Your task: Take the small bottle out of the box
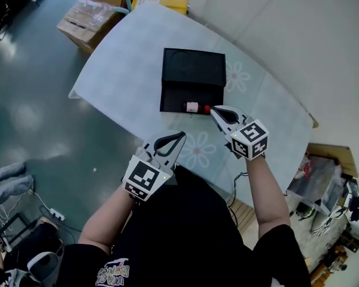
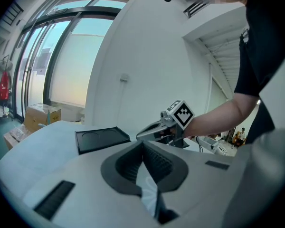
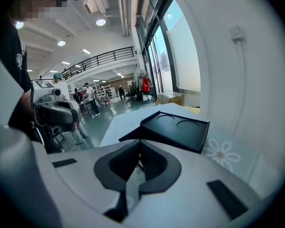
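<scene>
White flower-patterned table [image 1: 125,70] stands on a grey-green floor [image 1: 30,100], with cardboard cartons [image 1: 102,5] beyond it. The open black box [image 1: 193,70] holds the small bottle [image 1: 194,107], lying in its near tray. The right gripper [image 1: 214,110] has its jaws closed, tips just beside the bottle's red cap. The left gripper [image 1: 180,135] is closed and empty, over the table's near edge.

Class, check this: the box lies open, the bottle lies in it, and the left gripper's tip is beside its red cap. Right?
Wrong gripper: the head view shows the right gripper with its tip beside the cap; the left gripper is short of the box. The box lies open with the bottle in it.
</scene>
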Action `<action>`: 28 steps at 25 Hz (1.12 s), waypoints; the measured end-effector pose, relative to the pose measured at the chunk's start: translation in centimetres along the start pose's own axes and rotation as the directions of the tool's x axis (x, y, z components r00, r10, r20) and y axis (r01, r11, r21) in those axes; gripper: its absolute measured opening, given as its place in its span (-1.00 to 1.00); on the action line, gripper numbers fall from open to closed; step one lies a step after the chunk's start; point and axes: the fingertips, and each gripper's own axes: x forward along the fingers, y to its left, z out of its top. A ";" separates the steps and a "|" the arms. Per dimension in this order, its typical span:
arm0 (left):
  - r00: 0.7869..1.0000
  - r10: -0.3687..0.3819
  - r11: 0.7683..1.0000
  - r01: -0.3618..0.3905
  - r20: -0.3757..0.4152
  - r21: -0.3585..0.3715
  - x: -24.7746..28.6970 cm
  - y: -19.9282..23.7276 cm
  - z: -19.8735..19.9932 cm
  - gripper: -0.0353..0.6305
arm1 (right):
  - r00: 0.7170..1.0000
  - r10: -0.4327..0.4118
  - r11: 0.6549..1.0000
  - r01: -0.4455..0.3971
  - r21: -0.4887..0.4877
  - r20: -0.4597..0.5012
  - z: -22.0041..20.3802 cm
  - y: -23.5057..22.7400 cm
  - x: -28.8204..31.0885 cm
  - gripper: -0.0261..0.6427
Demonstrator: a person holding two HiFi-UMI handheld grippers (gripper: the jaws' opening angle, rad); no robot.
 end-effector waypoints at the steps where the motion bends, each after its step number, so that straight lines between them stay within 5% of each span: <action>1: 1.000 0.003 1.000 -0.003 -0.004 -0.007 0.2 0.0 -0.1 -0.81 | 1.000 0.011 1.000 -0.011 -0.008 -0.024 -0.4 -0.4 0.3 -0.86; 11: 0.999 0.025 0.999 -0.027 -0.041 -0.037 1.3 1.2 -1.2 -0.81 | 0.958 0.109 0.981 -0.147 -0.127 -0.266 -3.8 -2.9 3.7 -0.83; 13: 0.999 0.029 0.999 -0.031 -0.046 -0.041 1.4 1.4 -1.3 -0.81 | 0.937 0.129 0.970 -0.187 -0.156 -0.323 -4.4 -3.0 4.3 -0.68; 28: 0.995 0.076 0.993 -0.080 -0.057 -0.081 1.2 1.7 -2.4 -0.81 | 0.685 0.165 0.843 -0.472 -0.259 -0.709 -8.2 -3.4 6.6 -0.46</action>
